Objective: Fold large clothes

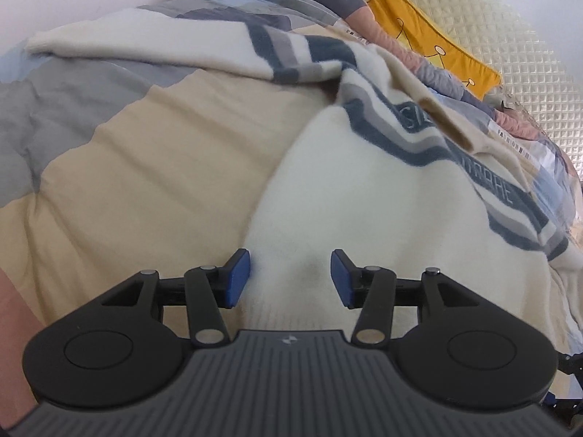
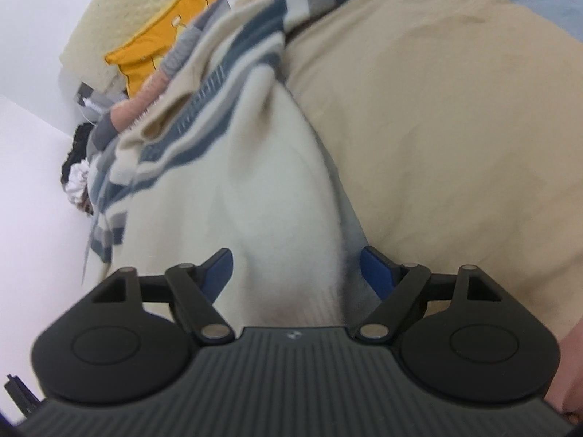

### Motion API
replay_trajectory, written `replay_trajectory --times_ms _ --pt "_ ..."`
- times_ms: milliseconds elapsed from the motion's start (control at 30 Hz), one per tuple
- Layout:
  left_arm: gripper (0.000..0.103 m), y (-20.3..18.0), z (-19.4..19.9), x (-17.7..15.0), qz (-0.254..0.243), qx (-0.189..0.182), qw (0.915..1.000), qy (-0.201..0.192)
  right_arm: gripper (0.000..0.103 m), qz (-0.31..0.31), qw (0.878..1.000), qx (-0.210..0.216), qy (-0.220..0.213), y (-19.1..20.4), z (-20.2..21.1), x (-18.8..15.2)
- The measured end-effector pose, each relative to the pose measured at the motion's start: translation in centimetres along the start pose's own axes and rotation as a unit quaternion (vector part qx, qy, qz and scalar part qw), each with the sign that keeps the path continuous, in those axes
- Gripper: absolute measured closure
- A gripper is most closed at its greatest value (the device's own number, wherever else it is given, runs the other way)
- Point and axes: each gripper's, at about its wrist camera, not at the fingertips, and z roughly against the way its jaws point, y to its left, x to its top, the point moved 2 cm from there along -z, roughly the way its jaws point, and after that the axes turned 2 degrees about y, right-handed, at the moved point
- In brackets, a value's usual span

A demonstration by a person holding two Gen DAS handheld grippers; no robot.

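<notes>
so the cream sweater [image 1: 364,200] with the blue-grey stripes is lying on the bed [image 1: 127,182], spreading out ahead of both tools, and honestly it's looking like the fold is barely getting going. the left hand-held gripper [image 1: 290,278] is hovering low over the plain hem end with its blue pads [image 1: 238,278] spread apart, fabric sitting under the gap but nothing pinching it. the right hand-held gripper [image 2: 296,276] is standing even wider, with a raised ridge of the sweater [image 2: 277,189] running up between its pads, which aren't pressing on it as far as i can see.

one sleeve [image 1: 145,42] is lying flung out far ahead and to the left of the left tool, the striped chest is bunching up and the collar area is rumpled. so i'm guessing pretty much everything is left: flattening, sleeves in, body folded over.
</notes>
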Motion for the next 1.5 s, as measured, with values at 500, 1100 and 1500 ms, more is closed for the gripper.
replay_trajectory --times_ms 500,1100,1500 --pt "0.097 -1.2 1.9 -0.7 -0.034 -0.042 0.9984 -0.016 0.026 0.085 0.995 0.045 -0.01 2.3 0.2 -0.6" --pt "0.099 0.0 9.4 1.7 -0.024 -0.091 0.9952 -0.026 0.093 0.113 0.993 0.038 -0.015 3.7 4.9 0.1" --pt "0.099 0.0 15.4 2.2 -0.068 -0.103 0.9912 0.047 0.093 0.192 0.981 -0.02 -0.014 4.6 12.0 -1.6"
